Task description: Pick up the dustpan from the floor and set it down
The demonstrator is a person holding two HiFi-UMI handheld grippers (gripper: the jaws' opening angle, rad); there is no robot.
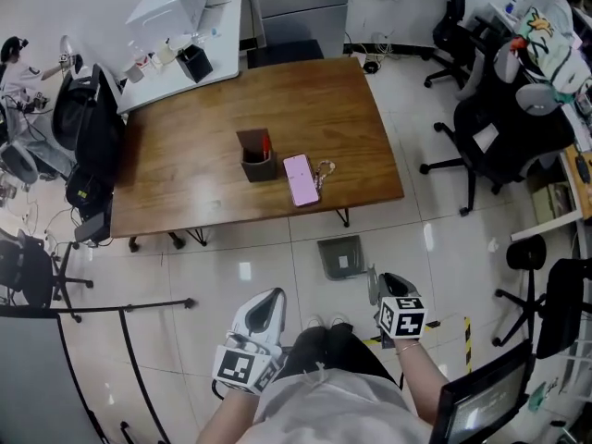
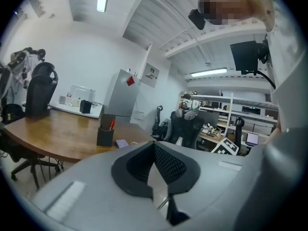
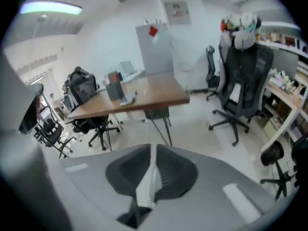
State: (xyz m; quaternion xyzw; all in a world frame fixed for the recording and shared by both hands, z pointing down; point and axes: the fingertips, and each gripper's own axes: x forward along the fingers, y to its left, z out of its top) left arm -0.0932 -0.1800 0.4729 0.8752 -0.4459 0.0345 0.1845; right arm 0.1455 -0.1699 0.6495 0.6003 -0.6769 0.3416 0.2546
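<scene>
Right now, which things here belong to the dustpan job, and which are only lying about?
Job: dustpan on the floor; left gripper; right gripper.
Lying about: pen holder, pink phone, keys, all on the table.

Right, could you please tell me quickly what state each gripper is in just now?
Left gripper: closed, holding nothing.
Right gripper: closed, holding nothing; the dustpan lies apart from it.

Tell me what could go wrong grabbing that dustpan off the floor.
The dustpan sits on glossy tile and may slide from a pinch. The right gripper is shut and empty; it must open first. The table edge is close by, with a phone near it, so a bump could jolt it.
</scene>
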